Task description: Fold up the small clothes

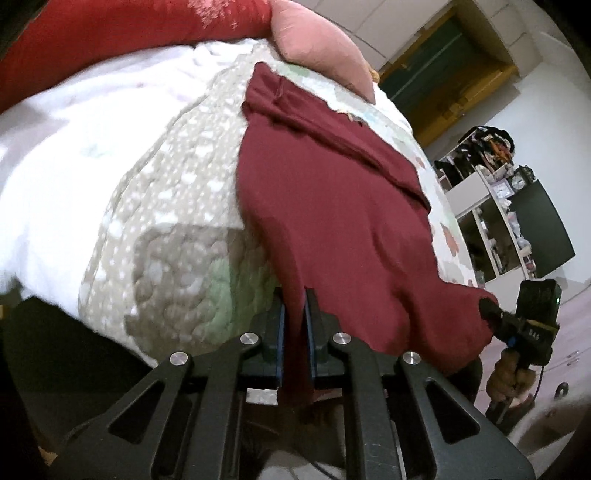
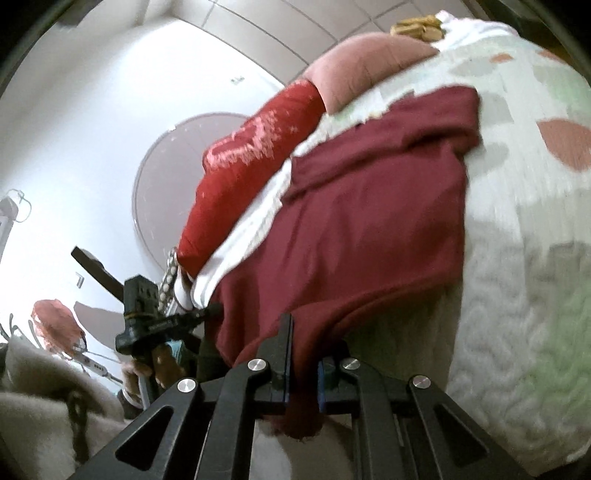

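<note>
A dark red garment point(image 1: 332, 206) lies spread on the quilted bedspread point(image 1: 166, 206), its near edge hanging over the bed's edge. My left gripper point(image 1: 294, 306) is shut on the garment's near left corner, with cloth pinched between its jaws. My right gripper point(image 1: 487, 308) shows at the right in the left wrist view, clamped on the near right corner. In the right wrist view the right gripper point(image 2: 303, 332) is shut on the garment point(image 2: 369, 221), and the left gripper point(image 2: 212, 308) holds the other corner at the left.
A pink pillow point(image 1: 317, 40) and a bright red patterned cloth point(image 1: 110, 33) lie at the bed's far end, beside a white blanket point(image 1: 74, 147). A shelf unit point(image 1: 495, 206) with a dark screen stands to the right. A beige fabric point(image 2: 40, 398) sits low left in the right wrist view.
</note>
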Demonstrator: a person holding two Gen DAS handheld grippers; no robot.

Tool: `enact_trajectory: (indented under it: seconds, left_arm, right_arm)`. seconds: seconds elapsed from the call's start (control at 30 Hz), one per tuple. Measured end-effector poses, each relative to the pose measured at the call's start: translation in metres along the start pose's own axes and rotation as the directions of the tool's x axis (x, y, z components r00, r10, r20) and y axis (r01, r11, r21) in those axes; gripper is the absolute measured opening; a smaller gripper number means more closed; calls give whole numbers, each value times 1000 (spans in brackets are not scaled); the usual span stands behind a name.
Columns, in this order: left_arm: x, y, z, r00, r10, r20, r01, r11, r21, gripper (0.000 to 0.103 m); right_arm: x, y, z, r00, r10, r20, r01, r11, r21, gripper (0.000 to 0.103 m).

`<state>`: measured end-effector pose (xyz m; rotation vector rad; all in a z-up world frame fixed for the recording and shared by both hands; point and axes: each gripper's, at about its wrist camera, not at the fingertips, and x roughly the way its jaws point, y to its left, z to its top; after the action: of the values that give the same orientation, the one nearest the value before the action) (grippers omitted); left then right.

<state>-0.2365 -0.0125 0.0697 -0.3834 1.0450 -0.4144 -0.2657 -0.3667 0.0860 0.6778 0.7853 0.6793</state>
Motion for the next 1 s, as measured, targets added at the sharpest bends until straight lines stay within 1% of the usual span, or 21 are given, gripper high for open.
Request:
enact_trajectory:
  seconds: [0.07,0.17,0.27,0.4,0.43,0.47,0.57,0.63,0.67,0.77,0.8,0.83,0.87,0.9,0.93,0.97,1.0]
  left_arm:
    - [3,-4,3,1000,10,1,-10,1000,20,8]
    - [7,-4,0,999,2,-33,-1,1000,24,8]
    - [15,5,-5,995,-12,-98,12,1000,0,8]
    - [25,10,-14,987,-4,-158,-1,1000,-31,9]
    - [27,10,-15,987,-2,-163,-5,999,-43,17]
    - [28,10,-15,986,-7,-165,-2,999,-53,21]
    - [29,8,-13,987,-46,-154,33,996,-86,37]
    - [31,4,-11,988,-69,-138,57,994,-90,52]
    - [33,2,-11,988,-73,-136,61,994,-87,52]
    - [40,-1,-12,989,-59,-138,50,996,-73,52]
    - [40,-1,-12,989,-63,-135,53,996,-71,52]
    - [40,-3,-12,990,-59,-129,52,997,-55,46]
    - [39,-6,-13,991,-54,-122,50,998,-33,38]
    - [39,-9,-12,991,-47,-125,45,999,-14,22]
    - [38,-11,-13,991,-41,-128,41,999,-5,14]
    - [37,-12,-13,991,-39,-126,40,999,-1,14]
    - [36,-12,-13,992,-37,-121,38,999,3,11]
  right_arm:
    - [-1,3,6,1000,0,28,0,1000,-13,9]
    - [-4,3,14,999,3,47,-1,1000,-27,9]
    - [-7,-1,15,999,-3,33,4,999,-36,9]
    - [-3,-4,12,1000,-6,8,6,1000,-18,9]
    - [-2,-5,11,1000,-7,0,8,1000,-14,9]
    - [-1,-7,9,1000,-14,-6,13,1000,-10,9]
    - [3,-12,5,999,-9,-33,9,1000,11,9]
    - [4,-16,3,999,-11,-44,12,1000,27,9]
    - [4,-18,2,999,-11,-47,13,999,32,9]
    - [6,-22,-1,999,-22,-49,25,999,41,9]
    - [6,-24,-2,999,-15,-51,17,999,49,9]
    - [7,-25,-3,999,-7,-52,10,998,57,9]
    - [8,-26,-4,998,-4,-56,8,998,66,9]
    - [8,-26,-5,998,-9,-58,13,998,66,9]
    - [8,-25,-6,998,-18,-59,22,998,59,9]
    - [8,-24,-6,998,-25,-58,28,998,49,9]
    - [8,-22,-5,998,-28,-56,30,999,40,9]
